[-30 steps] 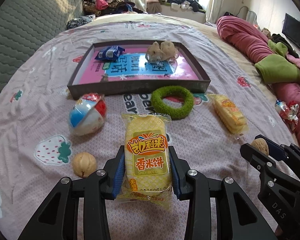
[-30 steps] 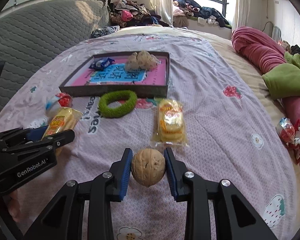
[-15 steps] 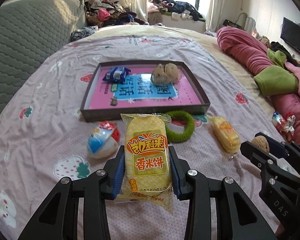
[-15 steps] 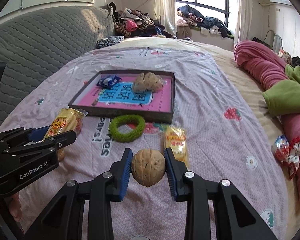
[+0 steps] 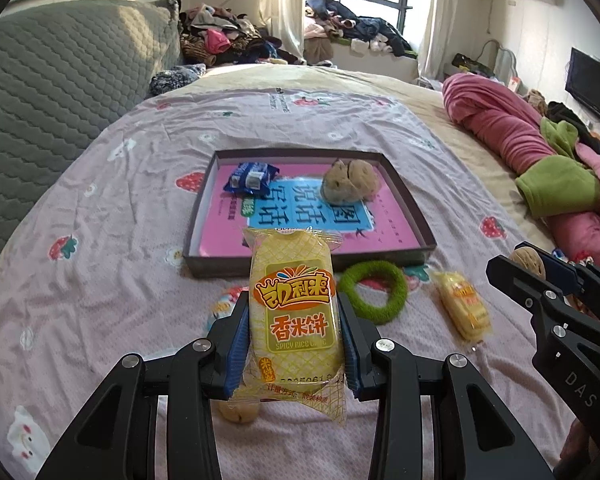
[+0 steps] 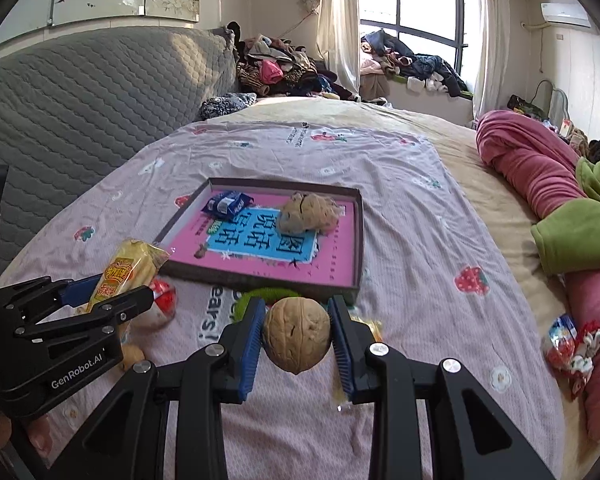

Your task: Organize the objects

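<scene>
My left gripper [image 5: 294, 316] is shut on a yellow rice-cake packet [image 5: 294, 312], lifted above the bedsheet; the same packet [image 6: 126, 268] shows at the left of the right wrist view. My right gripper [image 6: 296, 334] is shut on a walnut [image 6: 296, 334], which also peeks out at the right edge as a walnut [image 5: 528, 264]. Ahead lies a shallow dark tray [image 5: 204, 216] with a pink book as its floor, holding a blue snack packet [image 5: 250, 176] and a brown plush lump [image 5: 350, 180]. The tray [image 6: 358, 240] sits just beyond my right fingers.
On the sheet before the tray lie a green fuzzy ring [image 5: 374, 292], a second yellow packet [image 5: 462, 308], a red-and-blue capsule toy [image 6: 160, 304] and another walnut [image 5: 240, 410]. A pink quilt [image 5: 500, 128] runs along the right, a grey padded headboard [image 6: 80, 100] on the left.
Both grippers have risen with their loads, so the tray and loose items now look smaller and farther below. Neither grip has changed.
</scene>
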A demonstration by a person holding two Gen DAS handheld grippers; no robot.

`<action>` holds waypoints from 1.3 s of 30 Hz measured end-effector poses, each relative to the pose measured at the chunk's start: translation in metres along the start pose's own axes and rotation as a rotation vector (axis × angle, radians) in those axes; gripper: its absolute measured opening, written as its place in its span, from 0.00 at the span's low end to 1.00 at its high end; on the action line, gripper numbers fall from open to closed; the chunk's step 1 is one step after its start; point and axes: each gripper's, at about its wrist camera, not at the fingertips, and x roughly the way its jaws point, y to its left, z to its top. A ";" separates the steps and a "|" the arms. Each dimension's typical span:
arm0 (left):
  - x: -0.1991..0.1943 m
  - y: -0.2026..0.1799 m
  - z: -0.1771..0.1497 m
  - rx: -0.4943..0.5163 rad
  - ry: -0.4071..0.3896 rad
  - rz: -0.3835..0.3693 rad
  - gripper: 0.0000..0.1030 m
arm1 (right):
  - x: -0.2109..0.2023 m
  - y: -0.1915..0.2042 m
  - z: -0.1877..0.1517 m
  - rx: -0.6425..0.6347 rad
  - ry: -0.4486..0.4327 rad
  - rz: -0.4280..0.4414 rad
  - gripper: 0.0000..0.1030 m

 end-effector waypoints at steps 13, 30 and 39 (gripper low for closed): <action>-0.003 0.011 0.030 -0.003 -0.044 0.021 0.40 | 0.008 0.011 0.027 -0.014 -0.023 0.019 0.32; 0.001 0.014 0.055 0.002 -0.063 0.033 0.40 | 0.007 0.008 0.059 -0.019 -0.066 0.013 0.32; 0.012 0.017 0.067 0.007 -0.065 0.042 0.40 | 0.018 0.011 0.076 -0.028 -0.080 0.019 0.32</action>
